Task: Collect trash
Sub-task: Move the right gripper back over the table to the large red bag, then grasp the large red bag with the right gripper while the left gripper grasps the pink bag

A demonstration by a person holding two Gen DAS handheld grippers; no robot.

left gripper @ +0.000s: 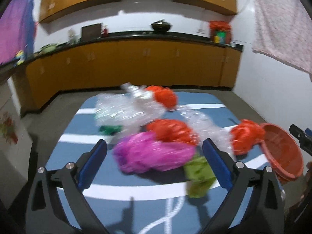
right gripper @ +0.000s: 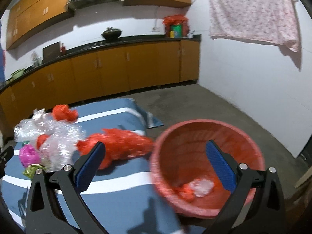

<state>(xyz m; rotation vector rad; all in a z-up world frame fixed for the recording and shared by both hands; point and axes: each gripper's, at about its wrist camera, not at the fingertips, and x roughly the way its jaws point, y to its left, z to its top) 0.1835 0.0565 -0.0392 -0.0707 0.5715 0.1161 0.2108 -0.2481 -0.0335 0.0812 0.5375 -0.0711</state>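
Blue-padded fingers of the left claw fill the foreground of the left wrist view, spread wide, nothing between them. Just past the tips, a magenta plastic bag lies crumpled on the blue, white-striped cloth that covers the counter. Its long axis runs crosswise to the claw, left to right, so the spread jaws frame it almost squarely. Left claw is the nearer one to it, by my judgement.

Left to right beyond: a green scrap; a heap of clear crinkled film, glittery and shapeless; an orange bag at the back; a second orange bag touching the magenta one; an olive-green wrapper by the right finger; a third orange bag up against the red plastic basket. All thin, soft and light, likely to collapse under the pads. Motion blur smears edges.

Right wrist view: right claw also wide and empty. Left finger overlaps the long orange bag, whose axis runs left to right towards the basket. Right finger stands in front of the basket's mouth. Basket is tilted towards the camera, ribbed inside, at the counter's right edge, holding a small clear wad and orange scraps. Most trash lies loose on the cloth, left of the basket.
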